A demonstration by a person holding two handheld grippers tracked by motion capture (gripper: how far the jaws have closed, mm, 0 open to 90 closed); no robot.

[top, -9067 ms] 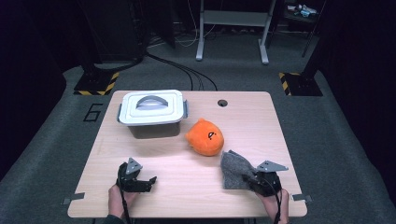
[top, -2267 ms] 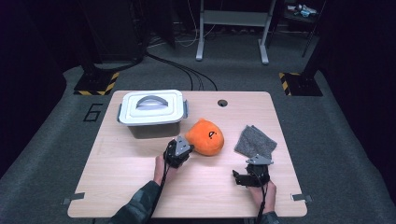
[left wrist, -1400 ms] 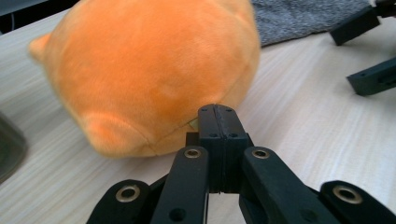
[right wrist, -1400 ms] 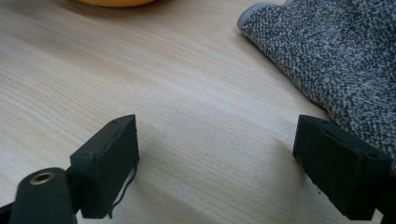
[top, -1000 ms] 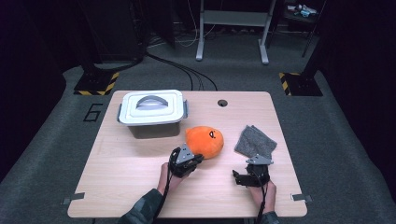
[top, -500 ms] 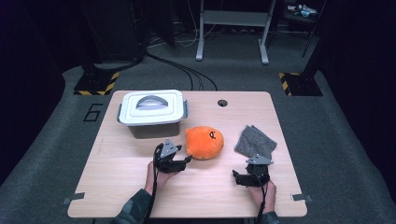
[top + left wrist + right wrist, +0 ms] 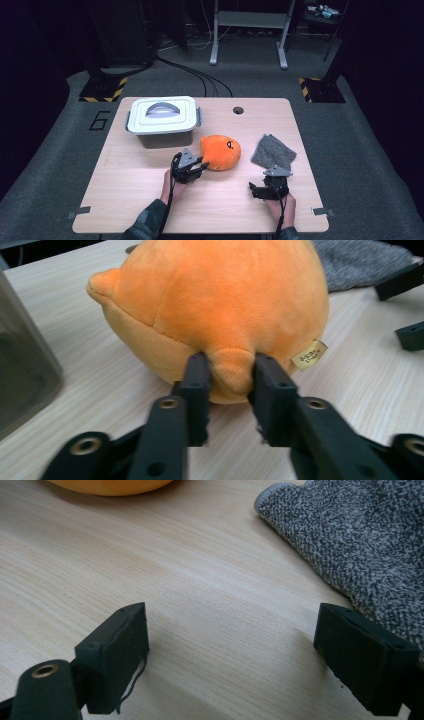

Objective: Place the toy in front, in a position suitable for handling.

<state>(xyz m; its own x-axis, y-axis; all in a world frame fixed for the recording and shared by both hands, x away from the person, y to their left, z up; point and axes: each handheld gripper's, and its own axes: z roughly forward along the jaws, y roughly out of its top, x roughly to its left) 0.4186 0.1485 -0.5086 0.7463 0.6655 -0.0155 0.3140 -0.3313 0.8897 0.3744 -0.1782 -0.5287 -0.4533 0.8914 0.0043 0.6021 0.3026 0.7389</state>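
The soft toy (image 7: 220, 152) is bright orange with a small yellow tag. Beside the toy, the cloth (image 7: 273, 151) is speckled grey. The box (image 7: 162, 121) has a white lid. The table (image 7: 120, 185) is pale wood.

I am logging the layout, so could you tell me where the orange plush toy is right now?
In the high view the orange plush toy lies mid-table, between the lidded box and the grey cloth, its small nub pinched by the left gripper.

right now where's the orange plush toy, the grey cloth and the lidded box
orange plush toy (image 7: 220, 152), high view, middle of its body
grey cloth (image 7: 273, 151), high view, centre of the fabric
lidded box (image 7: 162, 114), high view, white lid beside the handle
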